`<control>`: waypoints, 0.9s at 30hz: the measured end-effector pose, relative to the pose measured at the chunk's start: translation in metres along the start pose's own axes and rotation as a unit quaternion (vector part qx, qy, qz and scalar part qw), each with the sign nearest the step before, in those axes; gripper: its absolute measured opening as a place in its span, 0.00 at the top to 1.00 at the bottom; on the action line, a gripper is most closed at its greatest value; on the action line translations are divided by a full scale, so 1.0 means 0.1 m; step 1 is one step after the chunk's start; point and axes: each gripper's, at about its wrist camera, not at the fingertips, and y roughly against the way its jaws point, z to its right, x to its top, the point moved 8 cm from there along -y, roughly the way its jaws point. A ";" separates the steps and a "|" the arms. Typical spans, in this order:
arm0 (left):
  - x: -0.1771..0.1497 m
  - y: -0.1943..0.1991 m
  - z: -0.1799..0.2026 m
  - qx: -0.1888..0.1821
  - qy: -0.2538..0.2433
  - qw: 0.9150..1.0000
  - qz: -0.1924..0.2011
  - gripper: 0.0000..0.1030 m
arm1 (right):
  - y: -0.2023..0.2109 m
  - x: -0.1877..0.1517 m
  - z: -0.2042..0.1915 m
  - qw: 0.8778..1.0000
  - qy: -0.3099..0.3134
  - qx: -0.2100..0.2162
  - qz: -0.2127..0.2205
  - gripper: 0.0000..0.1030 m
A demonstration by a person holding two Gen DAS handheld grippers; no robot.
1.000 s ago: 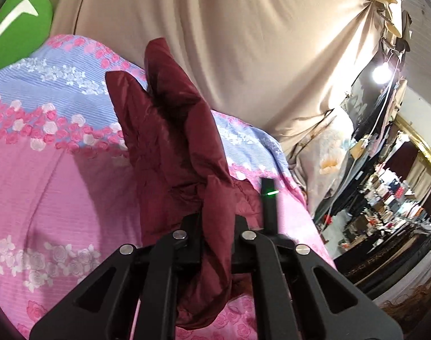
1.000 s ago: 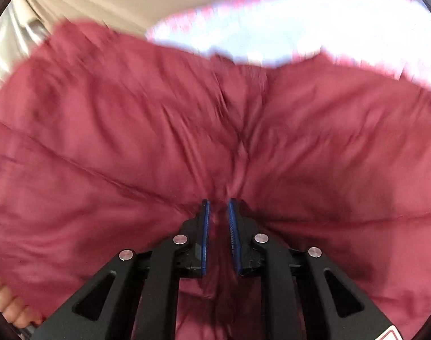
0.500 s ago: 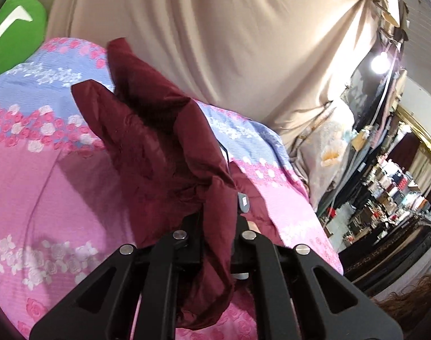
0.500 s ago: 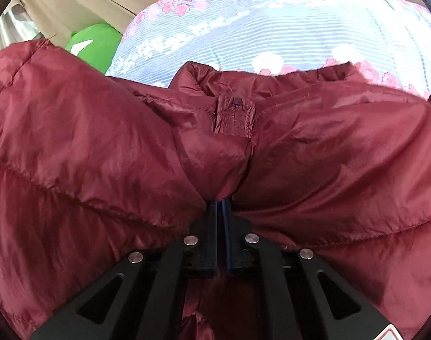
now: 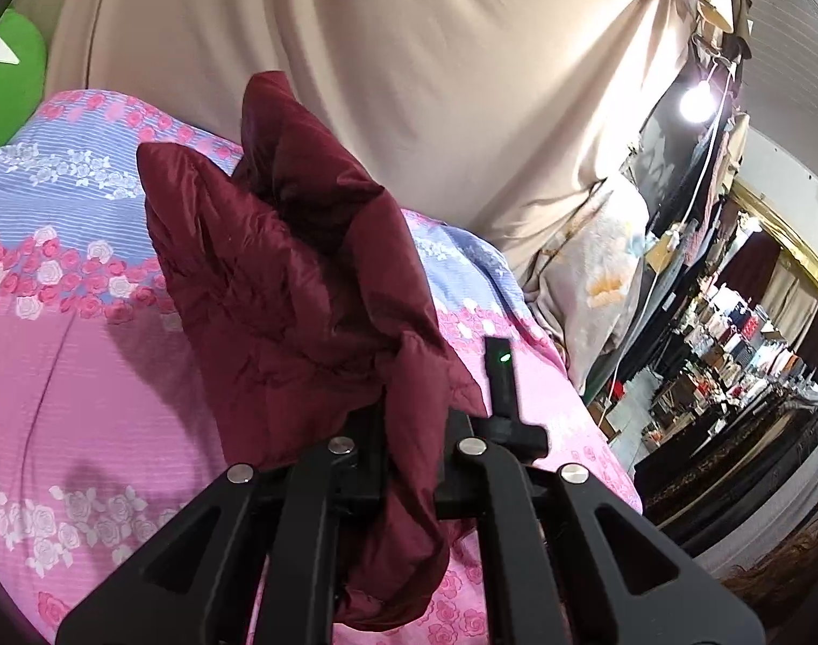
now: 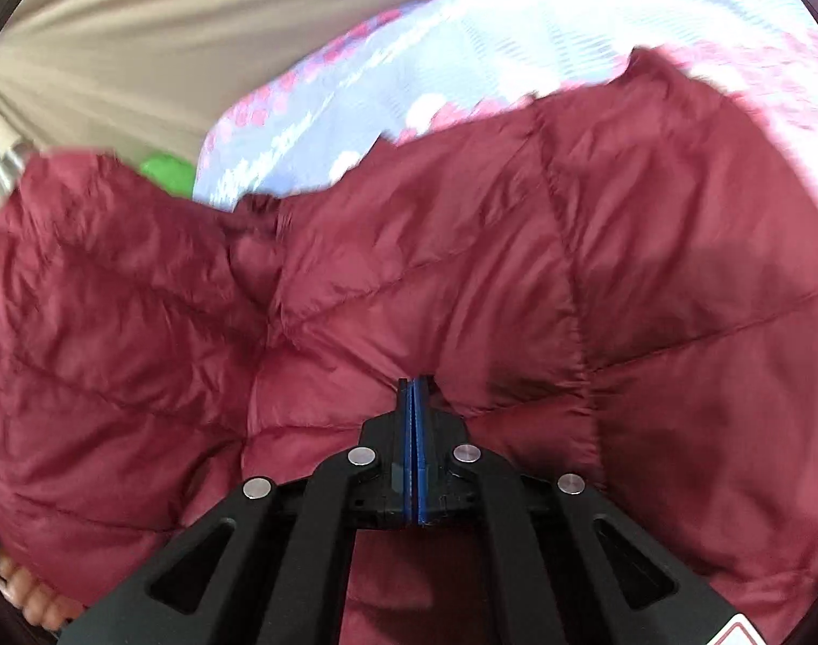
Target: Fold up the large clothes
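Sharp, evenly lit left view; smeared right view

A bare bulb (image 5: 696, 102) glares upper right, the quilted jacket (image 5: 296, 290) throws a soft shadow leftward across the bedspread (image 5: 59, 355); right view streaks with motion blur, both bend and darken at the rims

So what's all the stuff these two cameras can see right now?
Padded jacket: one, dark red, bunched over the bedspread.
Bedspread: one, pink and lilac with roses, under the jacket.
Cushion: one, green, far left.
Drape: one, beige, behind the bed.
Bulb: one, white, lit, upper right.
Shop goods: many, mixed colours, far right.
Left gripper: black, shut on the jacket.
Right gripper: black, blue pads together, tips at a jacket crease.
Hand: bare fingers, lower left.
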 end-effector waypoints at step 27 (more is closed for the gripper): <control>-0.47 -1.85 0.76 -0.074 -0.056 0.983 -0.157 0.94 | 0.95 -0.24 0.86 0.994 -0.080 0.037 0.072 0.89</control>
